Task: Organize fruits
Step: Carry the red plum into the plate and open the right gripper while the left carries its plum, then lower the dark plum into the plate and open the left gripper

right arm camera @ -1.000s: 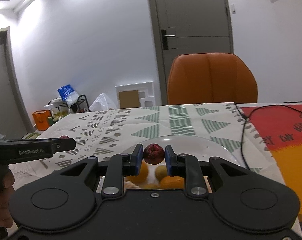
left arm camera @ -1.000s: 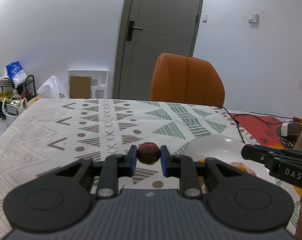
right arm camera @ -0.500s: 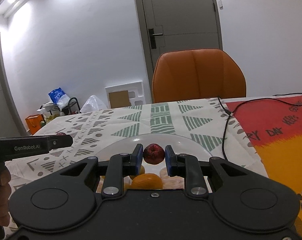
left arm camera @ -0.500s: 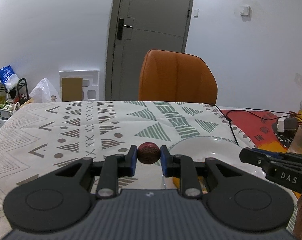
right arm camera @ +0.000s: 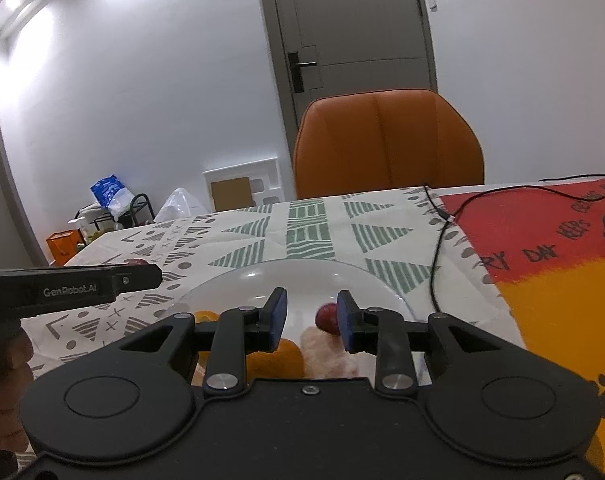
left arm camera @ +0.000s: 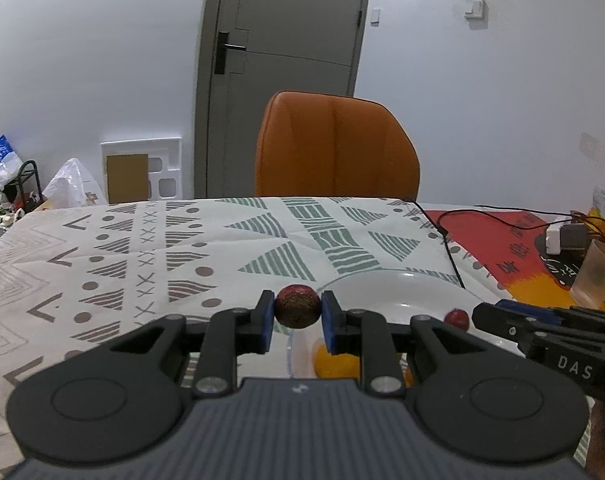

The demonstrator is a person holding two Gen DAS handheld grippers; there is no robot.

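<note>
Left gripper (left arm camera: 297, 322) clamped on a small dark red fruit (left arm camera: 297, 311), pads pressing both its sides, held above the patterned tablecloth (left arm camera: 150, 256) just at the near left rim of the white plate (left arm camera: 398, 292). Right gripper (right arm camera: 311, 316) has just been opening: its jaws stand apart over the plate (right arm camera: 286, 280), and a second small red fruit (right arm camera: 327, 317) sits in the plate close by the right pad, no longer pinched. Two oranges (right arm camera: 280, 358) and a pale pinkish fruit (right arm camera: 328, 350) also lie in the plate, partly hidden behind the gripper body.
</note>
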